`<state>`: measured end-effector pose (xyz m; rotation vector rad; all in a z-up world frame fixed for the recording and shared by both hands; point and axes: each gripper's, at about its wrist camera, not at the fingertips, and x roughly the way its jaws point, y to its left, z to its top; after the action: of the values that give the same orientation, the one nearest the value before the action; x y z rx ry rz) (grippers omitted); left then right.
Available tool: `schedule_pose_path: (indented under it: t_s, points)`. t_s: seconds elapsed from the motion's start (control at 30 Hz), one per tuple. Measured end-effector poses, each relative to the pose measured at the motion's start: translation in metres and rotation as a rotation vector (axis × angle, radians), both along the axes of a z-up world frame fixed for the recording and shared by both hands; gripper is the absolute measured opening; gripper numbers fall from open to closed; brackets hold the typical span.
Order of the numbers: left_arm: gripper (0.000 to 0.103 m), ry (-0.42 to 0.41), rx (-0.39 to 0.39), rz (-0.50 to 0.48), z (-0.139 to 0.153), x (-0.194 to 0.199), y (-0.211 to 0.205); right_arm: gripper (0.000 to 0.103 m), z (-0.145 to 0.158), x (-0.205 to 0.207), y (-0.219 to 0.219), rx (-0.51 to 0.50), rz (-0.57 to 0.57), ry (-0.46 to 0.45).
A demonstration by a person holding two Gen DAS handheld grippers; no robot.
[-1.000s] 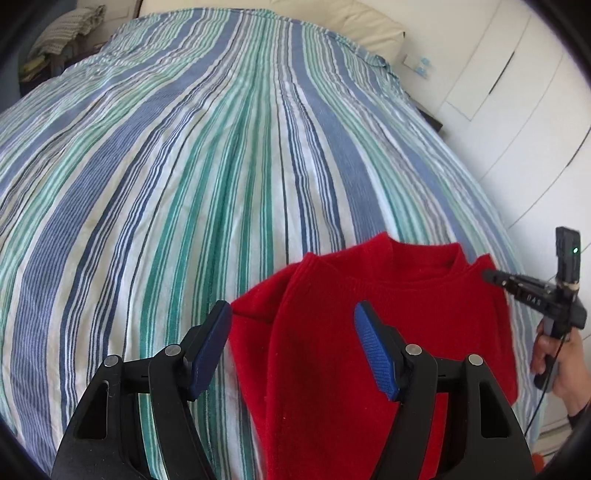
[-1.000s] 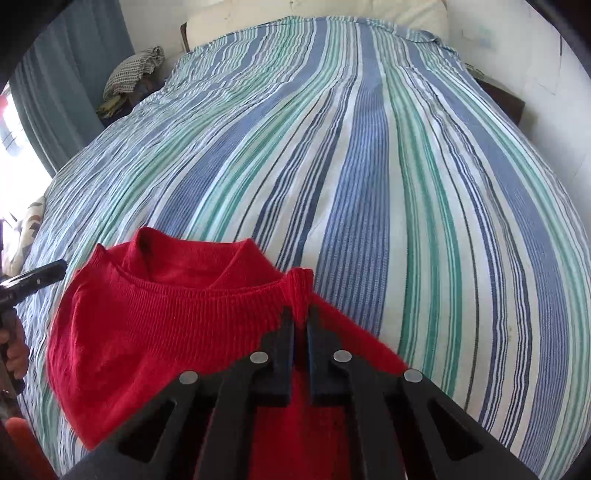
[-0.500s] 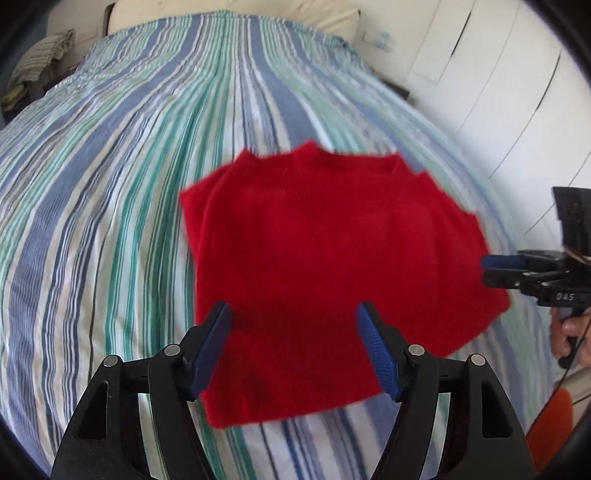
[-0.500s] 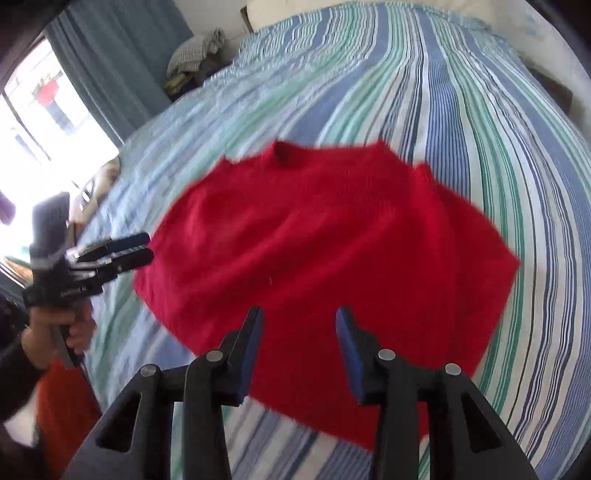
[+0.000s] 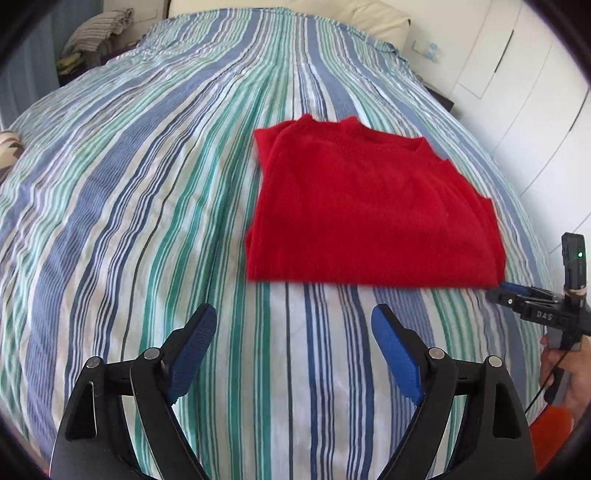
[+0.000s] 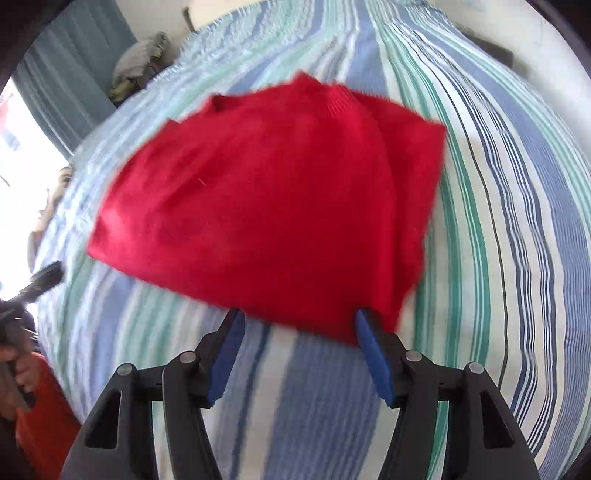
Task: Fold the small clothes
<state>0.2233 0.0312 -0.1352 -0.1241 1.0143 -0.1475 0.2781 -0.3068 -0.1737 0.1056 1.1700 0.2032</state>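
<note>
Red knit: the folded red sweater [image 5: 373, 210] looks soft, light and limp — it should drape and slump if lifted by a single point; judged best taken at the two near corners of its folded edge, pinching all layers together.

Left wrist view, sweater: lies flat on the striped bedspread [image 5: 147, 184], collar turned toward the far pillow [image 5: 332, 14].

Left wrist view, left gripper [image 5: 293, 343]: short of the sweater's near edge and well clear of it, over bare stripes; its blue-padded jaws have just been opening and stand wide, nothing between them.

Left wrist view, right gripper [image 5: 504, 290]: just beside the sweater's near right corner; grip not legible from here.

Right wrist view, sweater [image 6: 266, 199]: blurred, still on the bedspread [image 6: 498, 221].

Right wrist view, right gripper [image 6: 299, 343]: at the sweater's near edge — jaws have just been opening, now parted with no cloth pinched; the right fingertip [image 6: 364, 325] overlaps the hem in the picture, contact uncertain.
</note>
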Motion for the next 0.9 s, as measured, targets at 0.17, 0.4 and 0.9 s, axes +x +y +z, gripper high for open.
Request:
schedule_pose_path:
  t_s: [0.17, 0.4, 0.9]
  points:
    - [0.092, -0.021, 0.048, 0.045, -0.008, -0.044, -0.004, 0.083, 0.028, -0.072, -0.014, 0.058, -0.131, -0.135]
    - [0.092, -0.017, 0.125, 0.027, -0.029, -0.049, -0.029, 0.096, -0.005, -0.113, -0.013, -0.1, -0.215, -0.136]
    - [0.102, 0.005, 0.181, -0.004, -0.065, -0.053, -0.039, 0.103, -0.021, -0.14, -0.008, -0.177, -0.189, -0.235]
